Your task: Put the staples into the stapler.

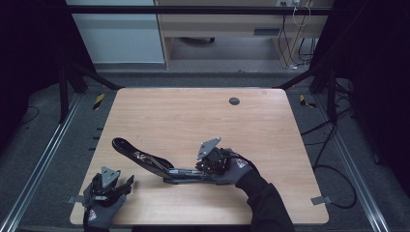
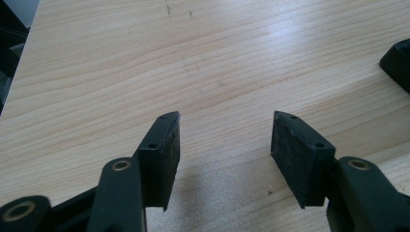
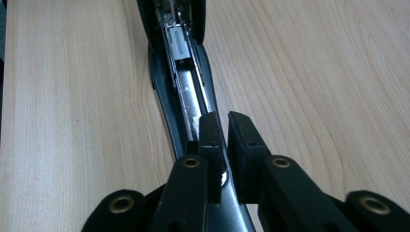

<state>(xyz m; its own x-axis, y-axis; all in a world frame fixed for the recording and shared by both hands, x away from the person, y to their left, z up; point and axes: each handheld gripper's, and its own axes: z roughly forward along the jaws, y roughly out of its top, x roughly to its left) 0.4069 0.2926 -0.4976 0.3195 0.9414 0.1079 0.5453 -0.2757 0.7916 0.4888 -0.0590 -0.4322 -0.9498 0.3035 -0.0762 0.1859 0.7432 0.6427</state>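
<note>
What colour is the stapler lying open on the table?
Black, with a shiny metal track inside; the stapler shows best in the right gripper view.

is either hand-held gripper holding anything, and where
The right hand-held gripper is at the near end of the opened black stapler; whether it grips cannot be told. The left hand-held gripper holds nothing.

**Bare Tabletop, Cluttered Surroundings**

A light wooden table (image 1: pixel 193 116) stood on grey floor (image 1: pixel 48 159), a small dark round grommet (image 1: pixel 234 101) set near its far edge. Behind it sat a pale wooden cabinet (image 1: pixel 217 24) (cables (image 1: pixel 302 43) hung at its right), while metal rails (image 1: pixel 43 159) flanked both sides.
</note>
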